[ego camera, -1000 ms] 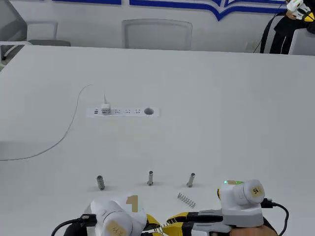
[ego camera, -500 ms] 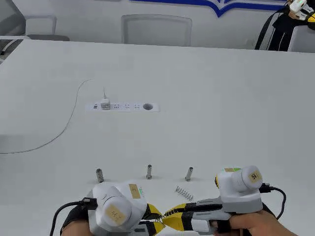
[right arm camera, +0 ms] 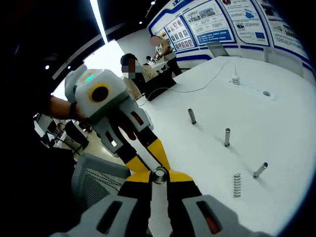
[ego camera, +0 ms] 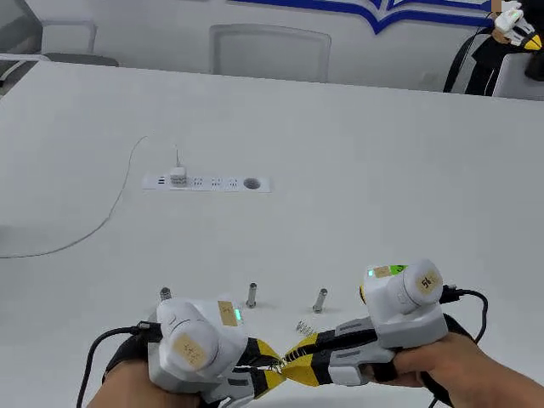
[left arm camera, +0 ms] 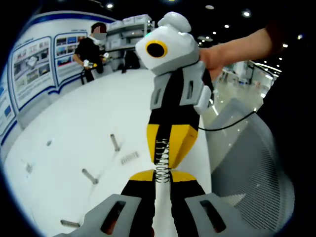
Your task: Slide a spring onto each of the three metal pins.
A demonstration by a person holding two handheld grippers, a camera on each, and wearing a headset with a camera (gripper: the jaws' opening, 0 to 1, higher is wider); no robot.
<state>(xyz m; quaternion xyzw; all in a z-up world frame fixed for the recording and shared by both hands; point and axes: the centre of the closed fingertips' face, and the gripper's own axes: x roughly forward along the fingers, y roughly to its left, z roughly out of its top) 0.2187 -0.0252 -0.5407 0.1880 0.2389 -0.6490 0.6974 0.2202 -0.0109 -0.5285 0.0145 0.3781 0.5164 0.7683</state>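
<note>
Three metal pins stand in a row on the white table: the left pin (ego camera: 165, 294) (right arm camera: 191, 116) wears a spring, while the middle pin (ego camera: 252, 294) (right arm camera: 227, 137) and the right pin (ego camera: 320, 299) (right arm camera: 260, 170) are bare. A loose spring (ego camera: 304, 327) (right arm camera: 237, 184) lies in front of the right pin. Close to me, above the table's near edge, my left gripper (ego camera: 269, 375) (left arm camera: 160, 177) and right gripper (ego camera: 296, 357) (right arm camera: 158, 177) meet tip to tip. Another spring (left arm camera: 161, 155) stretches between their yellow tips, and both are shut on it.
A white power strip (ego camera: 206, 182) with a plug and a thin cable (ego camera: 110, 217) lies mid-table beyond the pins. A grey chair (ego camera: 270, 51) stands at the far edge, and a person (ego camera: 510, 25) sits at the far right.
Both grippers have risen further into the head view, tips still together on the spring. The pins and the loose spring lie as before; the camera has tilted.
</note>
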